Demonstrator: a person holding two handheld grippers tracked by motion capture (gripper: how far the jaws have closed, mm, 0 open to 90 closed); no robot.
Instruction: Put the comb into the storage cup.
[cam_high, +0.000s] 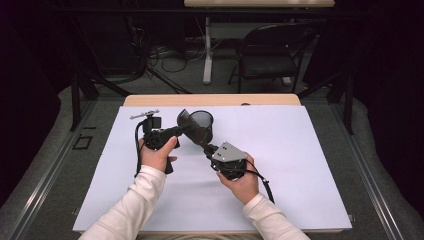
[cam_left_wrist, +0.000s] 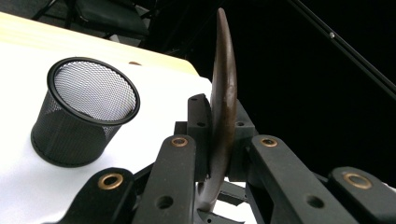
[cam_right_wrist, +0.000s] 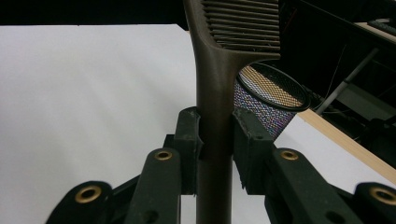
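1. Dim room beyond the table: black curtains left and right, grey carpeted floor (cam_high: 165, 80), loose cables trailing across it at far left.
2. Second table at the far end, its pale top (cam_high: 259, 3) carried on a white leg (cam_high: 207, 50).
3. Black folding chair (cam_high: 272, 50) standing on the floor to the right of that leg, well apart from the work surface.
4. Wooden table (cam_high: 212, 99) in the foreground, its bare edge showing along the far side.
5. White sheet (cam_high: 280, 165) covering nearly the whole tabletop, plain and flat, reaching to the near edge.
6. White-sleeved forearms entering from the near side, one to each gripper.
7. Black mesh cup (cam_high: 204, 124) standing upright on the sheet, toward the far side, left of centre, mouth open upward; seen just behind the tool from the right gripper view (cam_right_wrist: 266, 100).
8. Dark brown slotted spatula (cam_high: 191, 127) held clear of the sheet, just in front of the cup and crossing its near rim in the high view, pinned at both ends.
9. Right gripper (cam_high: 212, 148), grey plate on top, right of centre: jaws clamped tight on the spatula's handle (cam_right_wrist: 214, 116), below the slotted head.
10. Left gripper (cam_high: 175, 132), left of the cup: jaws pressed closed on the blade, seen edge-on (cam_left_wrist: 223, 102) rising between the pads.
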